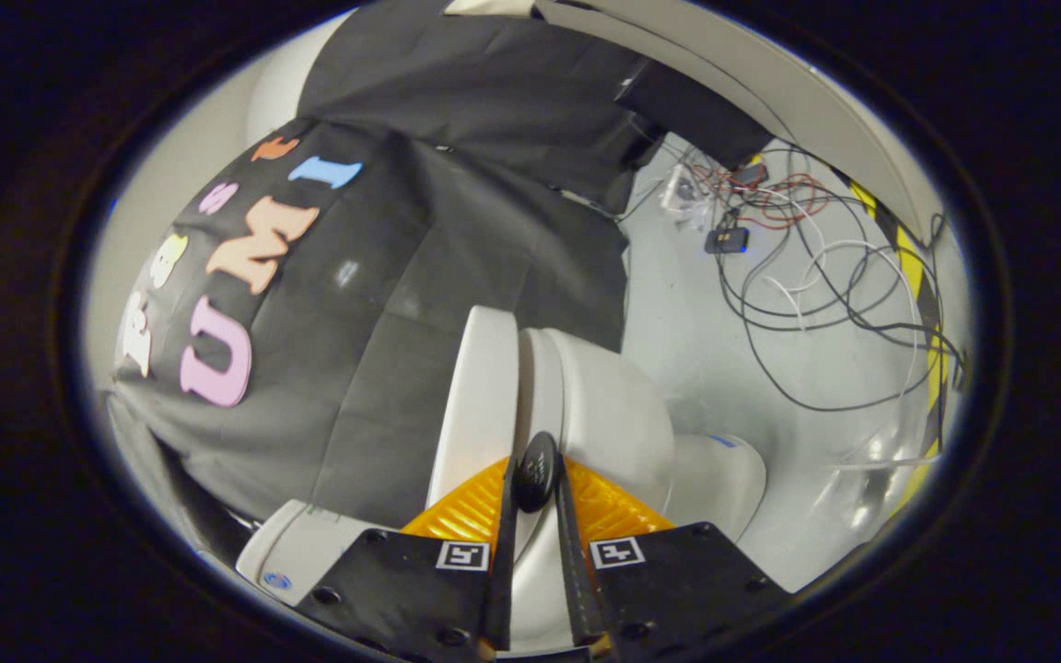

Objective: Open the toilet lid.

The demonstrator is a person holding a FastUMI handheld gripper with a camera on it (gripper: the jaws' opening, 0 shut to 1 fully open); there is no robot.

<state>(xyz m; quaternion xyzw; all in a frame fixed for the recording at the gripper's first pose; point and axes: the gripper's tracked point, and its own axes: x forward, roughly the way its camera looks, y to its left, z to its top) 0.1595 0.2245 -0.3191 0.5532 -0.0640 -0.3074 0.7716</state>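
The view is rolled on its side. A white toilet lies across it, with the bowl point(613, 414) and its base point(724, 474) toward the grey floor. The white lid point(480, 396) stands apart from the seat rim point(542, 382), with a narrow gap between them. A small black oval handle point(536, 471) sits at the lid's edge. My gripper point(535, 479) is closed narrowly, and its two fingers point(505, 525) press on either side of that handle. The toilet's white tank point(296, 552) lies close by the fingers, against the black cloth wall.
The black cloth wall point(457, 184) hangs right behind the toilet. Loose cables point(807, 267) and a small black device point(726, 241) lie on the grey floor point(705, 350) beyond the bowl. Yellow-black tape point(917, 276) runs along the floor's far edge.
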